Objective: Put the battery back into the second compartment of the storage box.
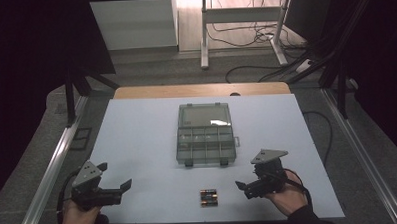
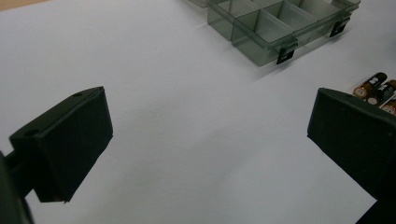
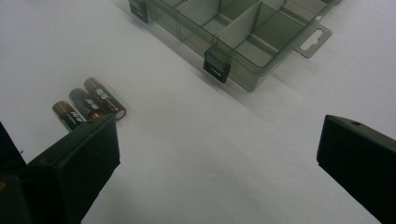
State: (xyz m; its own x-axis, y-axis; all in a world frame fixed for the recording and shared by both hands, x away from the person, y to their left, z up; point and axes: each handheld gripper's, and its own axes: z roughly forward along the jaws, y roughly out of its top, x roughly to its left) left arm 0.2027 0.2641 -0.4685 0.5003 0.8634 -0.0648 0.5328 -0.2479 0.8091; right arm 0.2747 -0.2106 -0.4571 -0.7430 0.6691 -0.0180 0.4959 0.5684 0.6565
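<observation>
Right gripper (image 1: 250, 186), jaws spread wide and empty, sits nearer the batteries (image 1: 208, 197) than the equally open left gripper (image 1: 120, 190), the batteries lying at its nine o'clock, long axes pointing twelve-to-six toward the compartment box (image 1: 206, 134).

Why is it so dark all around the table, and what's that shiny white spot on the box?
High view: light falls on the white table while the surroundings stay dim; the spot is glare on the box lid. Both gripper views: the near black tongs look soft, while the batteries look sharper.
</observation>
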